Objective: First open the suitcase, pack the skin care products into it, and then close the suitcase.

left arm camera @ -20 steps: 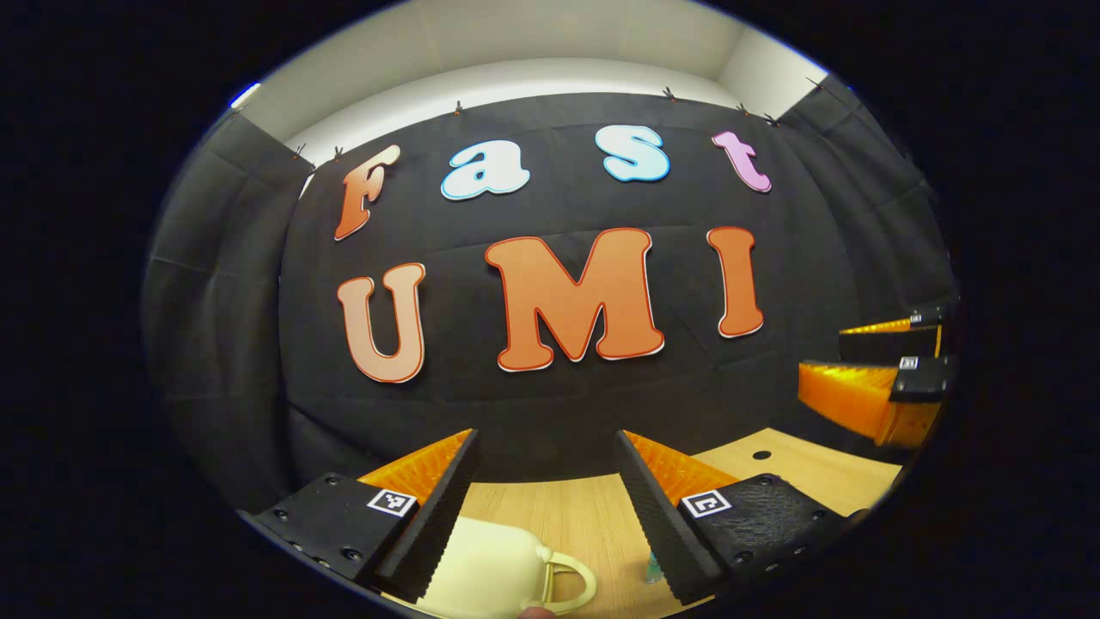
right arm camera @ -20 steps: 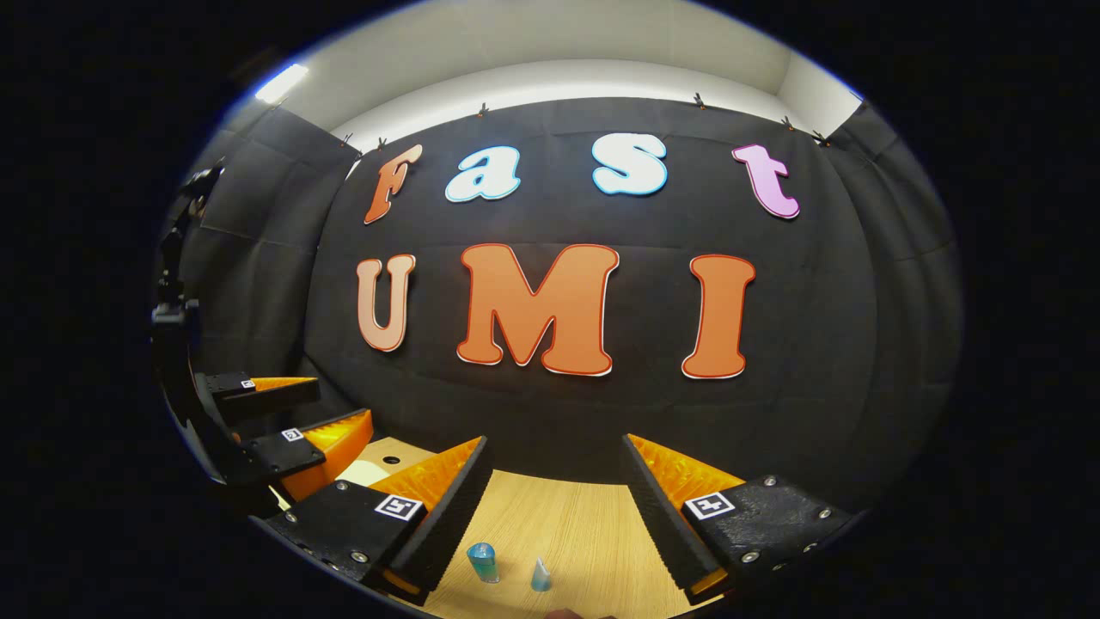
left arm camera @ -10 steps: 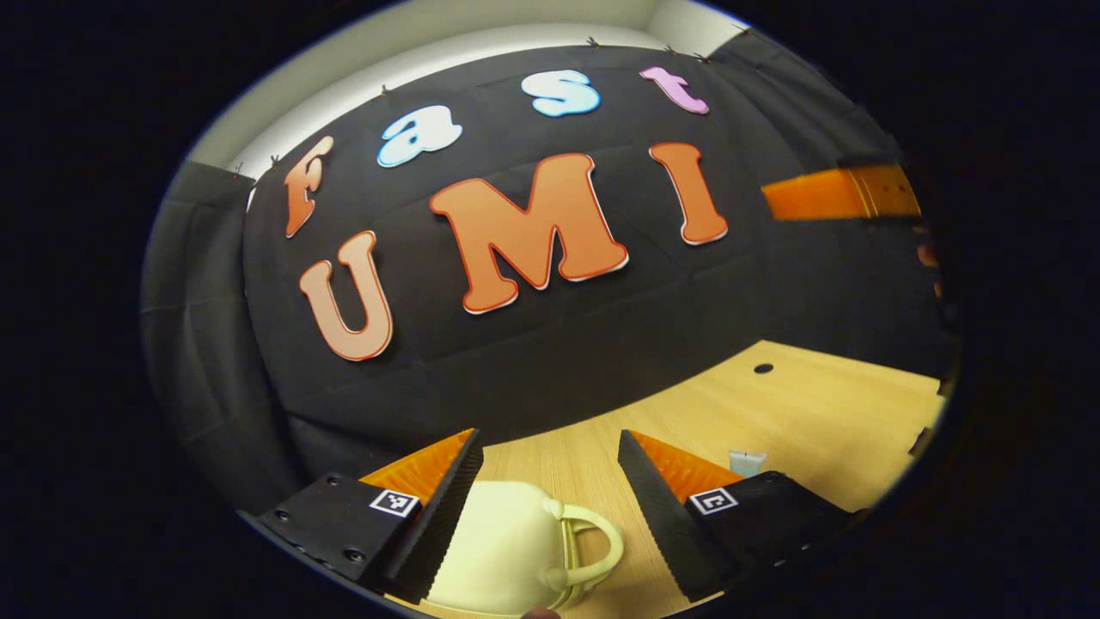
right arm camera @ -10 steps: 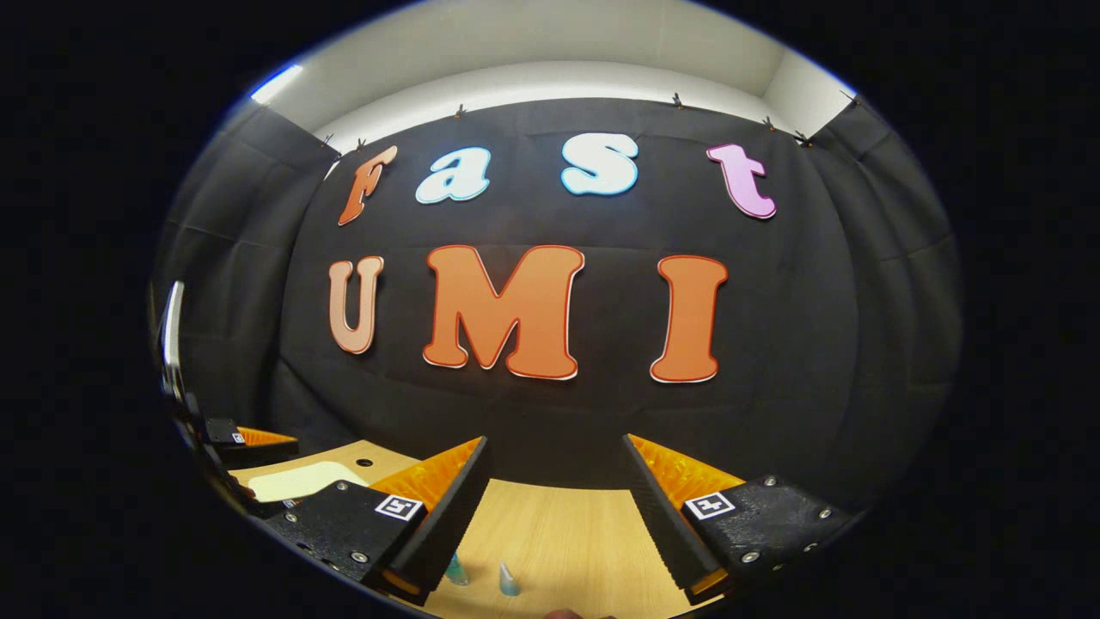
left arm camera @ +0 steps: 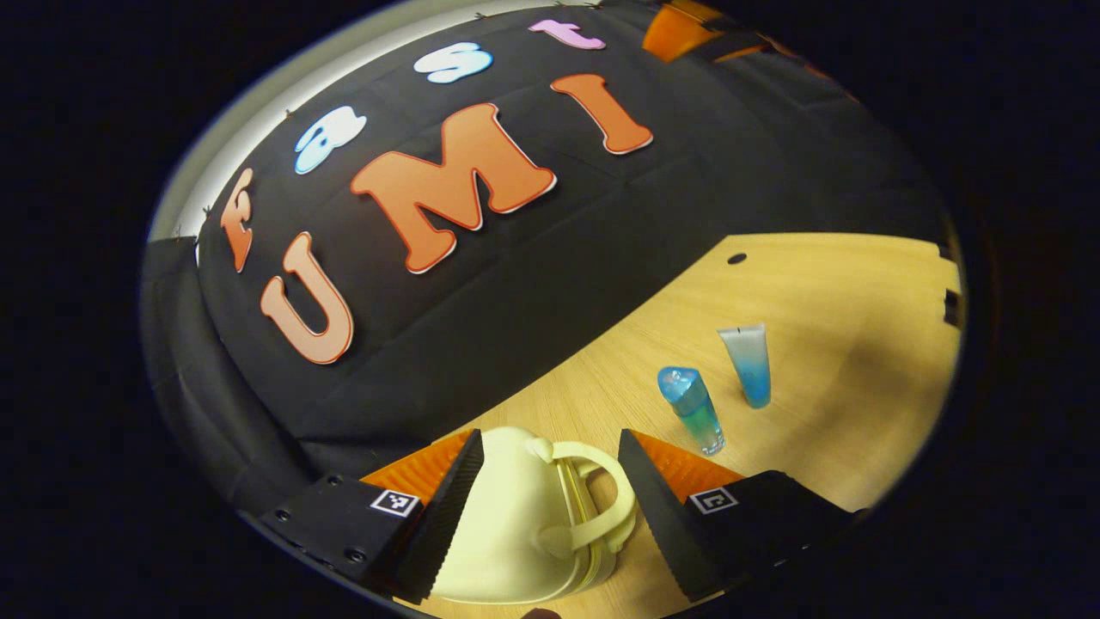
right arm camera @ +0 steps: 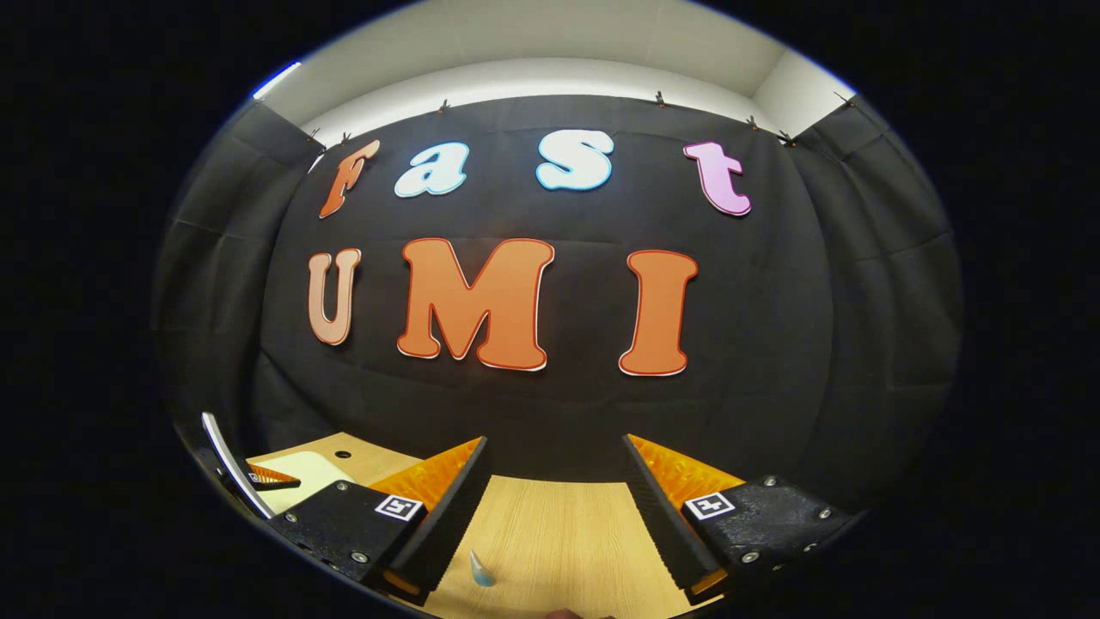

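Note:
A small cream suitcase [left arm camera: 507, 533] sits on the wooden table [left arm camera: 816, 284] with its halves together and its handle [left arm camera: 601, 503] toward the right. My left gripper [left arm camera: 548, 438] is open, one finger on each side of the case's top, not pressing it. A blue bottle [left arm camera: 692, 408] and a clear-blue tube [left arm camera: 749, 365] stand right of the case. My right gripper [right arm camera: 554, 443] is open and empty above the table, with a bluish tube tip [right arm camera: 479, 569] below it. The cream case [right arm camera: 301, 471] lies at its far left, beside the left gripper's orange finger [right arm camera: 268, 475].
A small dark hole [left arm camera: 736, 258] marks the table near the black cloth wall. An orange part of the other gripper [left arm camera: 679, 26] shows at the top edge of the left gripper view. A pale curved bar [right arm camera: 228, 460] stands at the left edge of the right gripper view.
My left gripper has tipped down and rolled, bringing the suitcase up between its fingers and the bottle and tube into sight. The right gripper view shifted slightly; the blue bottle left it.

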{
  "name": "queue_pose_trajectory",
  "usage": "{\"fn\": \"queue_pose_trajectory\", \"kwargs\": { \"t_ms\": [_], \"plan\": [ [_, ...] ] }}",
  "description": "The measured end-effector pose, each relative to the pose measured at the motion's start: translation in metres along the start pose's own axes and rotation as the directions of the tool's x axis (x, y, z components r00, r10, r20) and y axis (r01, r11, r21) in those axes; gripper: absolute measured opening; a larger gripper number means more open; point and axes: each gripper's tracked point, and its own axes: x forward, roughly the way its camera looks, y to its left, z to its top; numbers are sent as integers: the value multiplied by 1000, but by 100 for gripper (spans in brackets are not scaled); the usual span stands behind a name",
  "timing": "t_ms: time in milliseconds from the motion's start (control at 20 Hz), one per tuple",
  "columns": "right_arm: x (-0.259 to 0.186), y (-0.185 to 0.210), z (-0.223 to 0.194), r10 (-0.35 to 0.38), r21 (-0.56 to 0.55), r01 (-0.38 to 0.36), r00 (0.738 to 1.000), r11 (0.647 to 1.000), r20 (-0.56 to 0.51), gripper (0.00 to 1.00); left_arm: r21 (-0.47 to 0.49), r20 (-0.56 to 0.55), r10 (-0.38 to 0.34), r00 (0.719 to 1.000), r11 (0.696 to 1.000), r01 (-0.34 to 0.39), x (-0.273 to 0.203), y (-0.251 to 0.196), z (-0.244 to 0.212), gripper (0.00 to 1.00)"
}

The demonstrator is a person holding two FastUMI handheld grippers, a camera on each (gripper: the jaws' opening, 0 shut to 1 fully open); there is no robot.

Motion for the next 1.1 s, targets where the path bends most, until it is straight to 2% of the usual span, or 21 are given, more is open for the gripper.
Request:
{"fn": "queue_pose_trajectory", "kwargs": {
  "t_ms": [300, 500, 750, 850, 1000, 1100],
  "plan": [
    [-1, -8, -4, -13, -5, 13, 1000, 1000, -11, 95, 136, -79, -35, 996, 990, 46, 2, -3, -26, 98],
    [-1, -7, -6, -5, -7, 5, 1000, 1000, -15, 95, 254, -109, -38, 993, 965, 65, 4, 3, -36, 97],
    [-2, -11, -9, -2, -7, 2, 1000, 1000, -18, 95, 399, -140, -27, 990, 913, 81, 7, 4, -47, 97],
    [-3, -13, -11, -1, -5, 1, 1000, 1000, -18, 95, 473, -148, -6, 989, 878, 76, 10, 6, -51, 96],
    [-4, -15, -14, 3, 2, -3, 1000, 1000, -20, 95, 573, -132, 23, 991, 818, 57, 15, 14, -48, 84],
    [-5, -18, -15, 5, -1, -5, 1000, 1000, -18, 95, 587, -151, 16, 988, 806, 77, 17, 12, -55, 65]
  ]
}}
